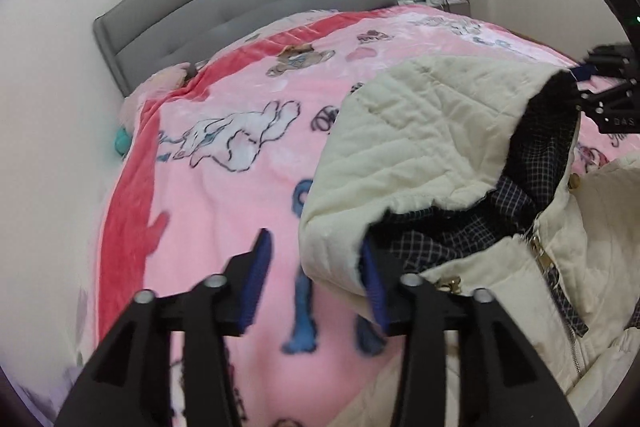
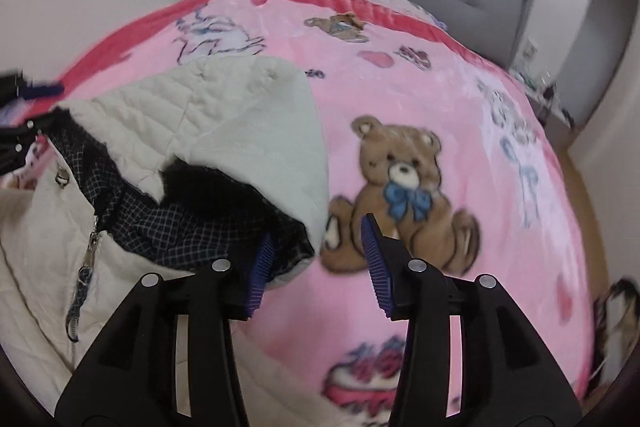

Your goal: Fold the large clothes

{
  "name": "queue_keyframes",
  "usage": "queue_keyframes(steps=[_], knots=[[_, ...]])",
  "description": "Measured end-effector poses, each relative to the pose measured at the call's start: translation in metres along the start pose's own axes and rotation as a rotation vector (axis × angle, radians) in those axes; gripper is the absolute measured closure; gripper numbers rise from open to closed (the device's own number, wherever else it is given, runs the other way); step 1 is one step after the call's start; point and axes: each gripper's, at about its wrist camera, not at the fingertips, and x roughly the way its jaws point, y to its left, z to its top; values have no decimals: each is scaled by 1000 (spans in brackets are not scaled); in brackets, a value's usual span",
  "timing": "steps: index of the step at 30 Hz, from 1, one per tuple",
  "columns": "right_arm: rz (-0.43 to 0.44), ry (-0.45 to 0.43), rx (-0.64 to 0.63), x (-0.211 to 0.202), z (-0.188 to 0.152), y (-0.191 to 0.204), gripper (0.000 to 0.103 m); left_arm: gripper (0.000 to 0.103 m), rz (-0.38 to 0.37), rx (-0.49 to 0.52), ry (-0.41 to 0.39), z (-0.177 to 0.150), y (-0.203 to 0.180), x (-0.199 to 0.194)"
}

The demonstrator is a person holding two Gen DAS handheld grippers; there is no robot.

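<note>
On the pink blanket (image 2: 460, 107) a cream quilted jacket (image 1: 424, 131) was spread, hood uppermost. The left gripper (image 1: 316, 287) and right gripper (image 2: 320, 259) were held apart, gripping nothing. Soft, bulky padding was judged best pinched at hems.

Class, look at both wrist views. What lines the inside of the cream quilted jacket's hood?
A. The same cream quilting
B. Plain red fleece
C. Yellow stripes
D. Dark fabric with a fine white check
D: where the hood of the jacket gapes open, the lining shows as dark cloth crossed by a fine pale grid, in both views.
</note>
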Motion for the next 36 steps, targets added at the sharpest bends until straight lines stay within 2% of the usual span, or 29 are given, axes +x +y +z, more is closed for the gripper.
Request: queue_keyframes(steps=[2, 4, 6, 8, 9, 11, 12, 13, 15, 17, 19, 21, 22, 24, 25, 27, 28, 30, 31, 33, 36], knots=[[-8, 9, -32, 4, 11, 0, 60, 39, -16, 11, 0, 9, -1, -2], [-22, 4, -82, 3, 19, 6, 51, 37, -64, 36, -36, 15, -5, -9], [-33, -31, -165, -4, 25, 18, 47, 37, -95, 94, -43, 17, -12, -11], [-43, -54, -231, -6, 29, 25, 48, 37, -85, 160, -30, 20, -20, -6], [-75, -54, -276, -4, 31, 32, 49, 37, -37, 192, -10, 22, -26, 2], [-129, -12, -330, 7, 35, 38, 62, 38, 14, 231, 52, 27, -33, 19], [-143, 39, -348, 17, 37, 40, 67, 41, 21, 238, 78, 28, -34, 25], [-137, 59, -345, 21, 37, 39, 67, 47, 16, 255, 106, 28, -35, 31], [-132, 67, -347, 24, 36, 37, 68, 52, 18, 318, 106, 25, -38, 33], [-157, 85, -388, 30, 31, 34, 84, 66, 49, 367, 114, 23, -35, 35], [-147, 109, -381, 34, 28, 27, 88, 77, 69, 392, 153, 23, -29, 40], [-148, 107, -346, 33, 28, 19, 89, 82, 101, 414, 184, 22, -26, 45], [-152, 106, -314, 34, 29, 14, 89, 88, 126, 440, 205, 20, -27, 48], [-166, 74, -263, 27, 31, 10, 90, 88, 215, 513, 165, 12, -30, 44], [-167, 29, -235, 20, 33, 10, 91, 89, 236, 486, 120, 11, -25, 38], [-127, -70, -177, -4, 36, 9, 91, 89, 234, 358, 53, 4, -8, 25], [-122, -70, -189, -6, 33, 10, 91, 89, 218, 331, 59, -1, -4, 25], [-142, 41, -264, 16, 19, 19, 91, 89, 193, 319, 94, -15, -6, 29], [-139, 85, -256, 25, 14, 19, 91, 89, 175, 308, 129, -25, -11, 33], [-118, 156, -161, 42, 0, 13, 91, 89, 141, 306, 186, -42, -22, 40], [-114, 211, -134, 62, -15, 18, 91, 91, 133, 283, 207, -51, -29, 46]])
